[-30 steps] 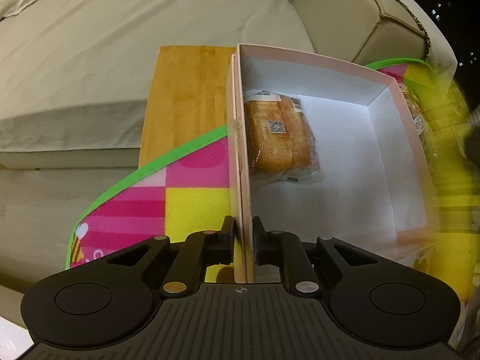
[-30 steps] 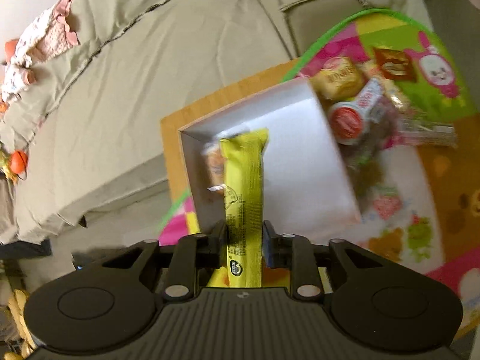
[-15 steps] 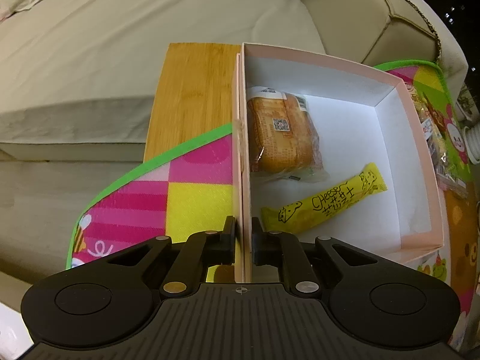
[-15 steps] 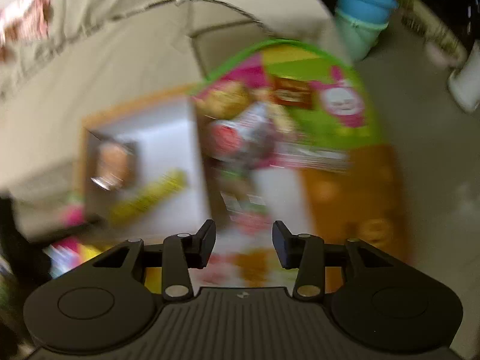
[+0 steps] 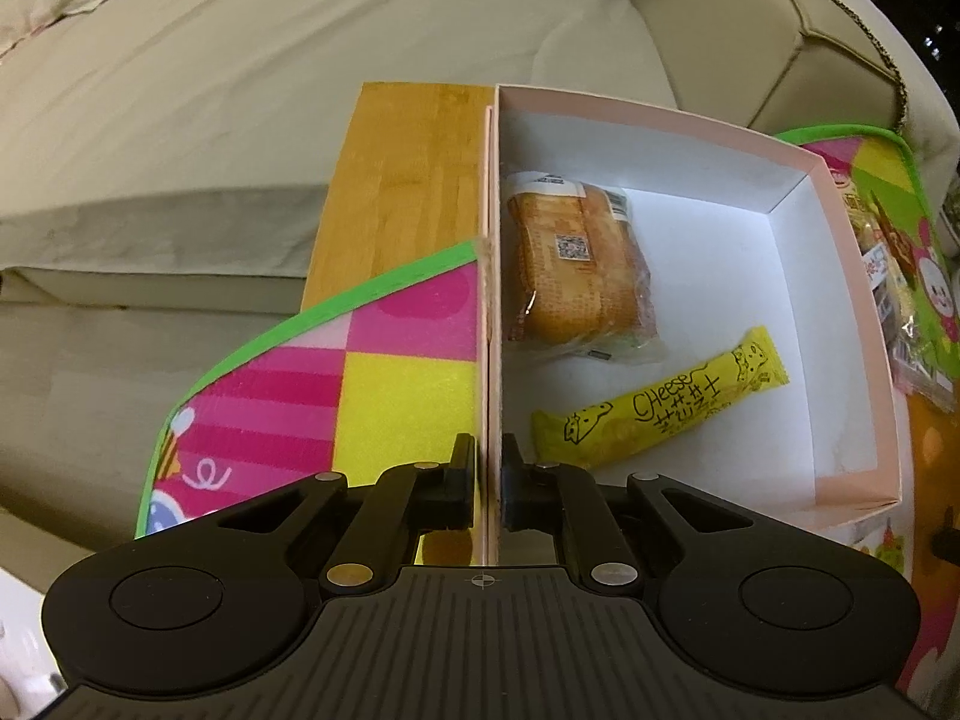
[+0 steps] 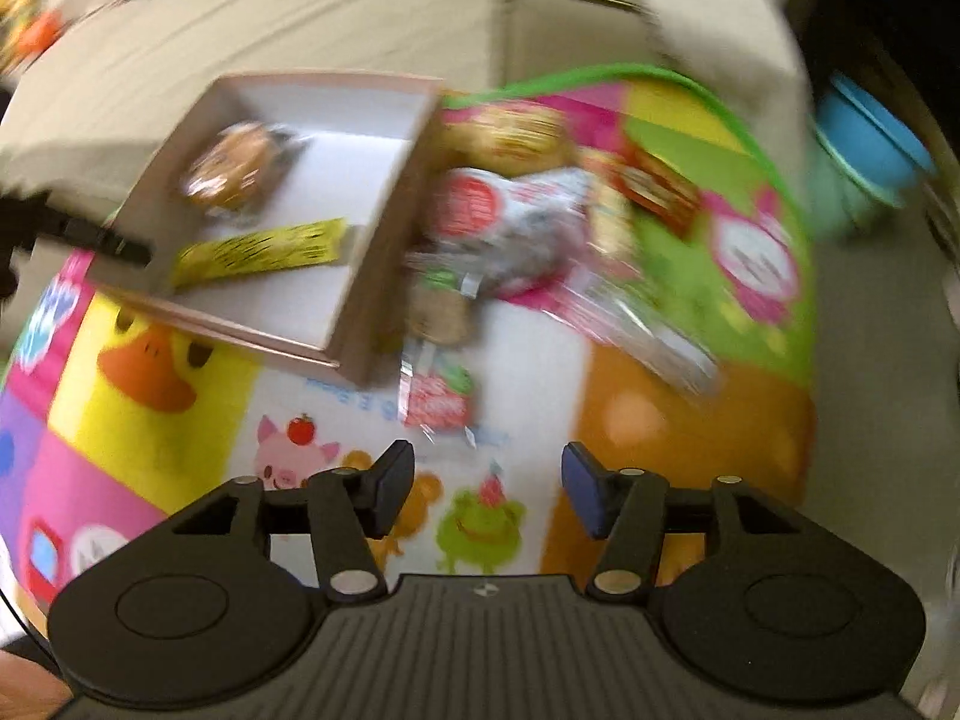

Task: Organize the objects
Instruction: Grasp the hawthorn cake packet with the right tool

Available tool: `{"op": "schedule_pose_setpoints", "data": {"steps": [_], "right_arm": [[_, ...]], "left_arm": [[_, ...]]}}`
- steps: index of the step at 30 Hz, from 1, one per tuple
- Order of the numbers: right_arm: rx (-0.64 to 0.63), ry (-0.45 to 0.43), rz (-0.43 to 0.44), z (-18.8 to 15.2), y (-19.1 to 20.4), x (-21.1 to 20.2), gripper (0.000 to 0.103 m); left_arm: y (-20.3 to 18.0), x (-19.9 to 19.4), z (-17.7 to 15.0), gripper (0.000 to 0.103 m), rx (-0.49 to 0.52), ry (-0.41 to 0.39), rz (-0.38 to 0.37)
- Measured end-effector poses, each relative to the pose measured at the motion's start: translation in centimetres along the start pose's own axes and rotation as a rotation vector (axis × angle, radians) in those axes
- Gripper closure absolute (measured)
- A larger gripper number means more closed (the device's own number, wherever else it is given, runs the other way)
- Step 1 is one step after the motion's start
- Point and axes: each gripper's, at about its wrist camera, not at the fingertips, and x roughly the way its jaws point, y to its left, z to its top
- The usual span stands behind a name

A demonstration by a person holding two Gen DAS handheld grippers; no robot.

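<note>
A pink box [image 5: 864, 300] with a white inside stands on a colourful play mat [image 5: 288, 396]. In it lie a wrapped bread bun [image 5: 576, 264] and a yellow cheese stick [image 5: 660, 408]. My left gripper [image 5: 491, 474] is shut on the box's left wall. The right wrist view is blurred: it shows the box [image 6: 354, 312], the bun [image 6: 234, 174], the cheese stick [image 6: 258, 252] and a pile of snack packets [image 6: 516, 222] to the right of the box. My right gripper [image 6: 486, 486] is open and empty above the mat, below the pile.
A wooden board [image 5: 396, 180] lies under the box's far left corner. A beige sofa [image 5: 180, 90] runs along the back. A blue bucket [image 6: 870, 138] stands on the floor at the far right. A small red packet [image 6: 438, 396] lies by the box's near corner.
My right gripper let go of the yellow cheese stick into the box, opened and swung right toward the snack pile. My left gripper kept its hold on the box wall.
</note>
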Motion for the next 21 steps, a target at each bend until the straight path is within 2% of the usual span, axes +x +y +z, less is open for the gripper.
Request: {"op": "schedule_pose_setpoints", "data": {"steps": [5,6,7,8,10,14,18,21], "right_arm": [[-0.081,-0.011,0.054,1.7,1.6,4.6,0.048],[-0.066,-0.004,0.064,2.0,1.7,5.4,0.048],[0.032,0.013,0.044,2.3,1.8,6.2,0.049],[0.040,0.021,0.049,2.5,2.0,7.2,0.049],[0.075,0.049,0.023,2.6,1.9,8.6,0.063],[0.195,0.060,-0.005,1.7,0.7,7.9,0.076],[0.333,0.087,0.014,-0.4,-0.2,6.5,0.076],[0.298,0.039,-0.004,-0.5,0.2,5.4,0.074]], "left_arm": [[-0.5,-0.3,-0.1,0.094,0.030,-0.002,0.027],[-0.5,-0.3,-0.2,0.094,0.027,-0.003,0.029],[-0.5,-0.3,-0.2,0.094,0.031,-0.003,0.028],[-0.5,-0.4,-0.2,0.094,0.029,-0.003,0.029],[-0.5,-0.4,-0.3,0.094,0.034,-0.006,0.029],[-0.5,-0.4,-0.5,0.094,0.042,-0.006,0.026],[-0.7,-0.5,-0.8,0.094,0.066,-0.009,0.021],[-0.6,-0.5,-0.8,0.094,0.078,-0.011,0.013]]}}
